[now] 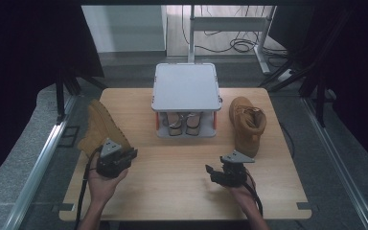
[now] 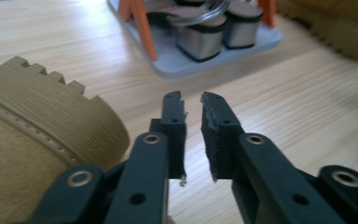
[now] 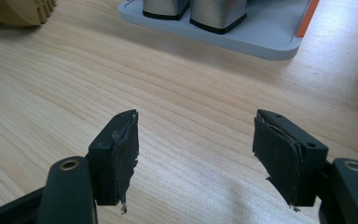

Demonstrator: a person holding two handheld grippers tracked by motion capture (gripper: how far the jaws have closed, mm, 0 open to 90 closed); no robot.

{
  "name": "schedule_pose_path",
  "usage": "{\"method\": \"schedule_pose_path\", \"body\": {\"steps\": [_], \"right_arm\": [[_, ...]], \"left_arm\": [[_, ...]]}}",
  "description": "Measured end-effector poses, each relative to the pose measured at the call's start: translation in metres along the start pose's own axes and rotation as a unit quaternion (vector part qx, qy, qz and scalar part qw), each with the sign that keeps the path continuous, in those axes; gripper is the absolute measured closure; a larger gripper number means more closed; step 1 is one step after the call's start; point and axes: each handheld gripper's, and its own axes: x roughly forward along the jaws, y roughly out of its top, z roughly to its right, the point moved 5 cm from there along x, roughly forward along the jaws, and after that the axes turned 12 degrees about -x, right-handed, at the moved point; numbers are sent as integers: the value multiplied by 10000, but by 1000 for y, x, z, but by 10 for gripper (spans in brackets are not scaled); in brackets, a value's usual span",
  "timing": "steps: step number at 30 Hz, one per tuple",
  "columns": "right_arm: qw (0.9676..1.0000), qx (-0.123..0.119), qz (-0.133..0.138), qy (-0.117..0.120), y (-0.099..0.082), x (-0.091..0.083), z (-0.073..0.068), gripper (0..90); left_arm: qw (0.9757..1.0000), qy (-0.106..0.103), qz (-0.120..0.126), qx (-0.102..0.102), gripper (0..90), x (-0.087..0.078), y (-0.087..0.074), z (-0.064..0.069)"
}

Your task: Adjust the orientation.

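Two handheld black grippers, bare forearms, no sleeves in frame.

Left gripper (image 1: 116, 162) and right gripper (image 1: 228, 173): black bodies, each topped with a grey three-cornered plate; a black cable trails back along each forearm. Jaws are black links with brass-ringed pivot holes and small screw holes. Dark rubber pads (image 3: 125, 154) on the inner faces are worn, edges ragged and peeling at the lower corners. Left gripper's pads (image 2: 216, 140) show the same fraying.

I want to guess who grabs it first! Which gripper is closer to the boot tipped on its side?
Left. The left gripper sits right beside the tipped boot, empty; the right gripper is across the table.
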Motion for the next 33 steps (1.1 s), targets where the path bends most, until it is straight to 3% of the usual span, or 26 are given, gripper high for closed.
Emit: {"method": "schedule_pose_path", "body": {"steps": [3, 11, 16, 18, 20, 33], "right_arm": [[10000, -16, 7, -8, 0, -1, 0, 315], [9998, -130, -127, -48, 0, 3, -4, 315], [9997, -160, -177, -66, -1, 3, -6, 315], [9996, -156, -198, -91, -1, 3, -5, 315], [9996, -109, -221, -122, -2, 3, -4, 315], [9992, -162, -323, -194, -3, 7, -3, 315]], "left_arm": [[9999, -99, 66, -96, 846, -8, 4, -5], [9978, 146, 417, -496, 893, -36, 13, -38], [9939, 345, 677, -805, 894, -54, 16, -66], [9918, 574, 725, -883, 893, -58, 15, -79], [9895, 659, 767, -1036, 893, -61, 12, -89], [9804, 1145, 580, -1496, 894, -65, -22, -137]]}}
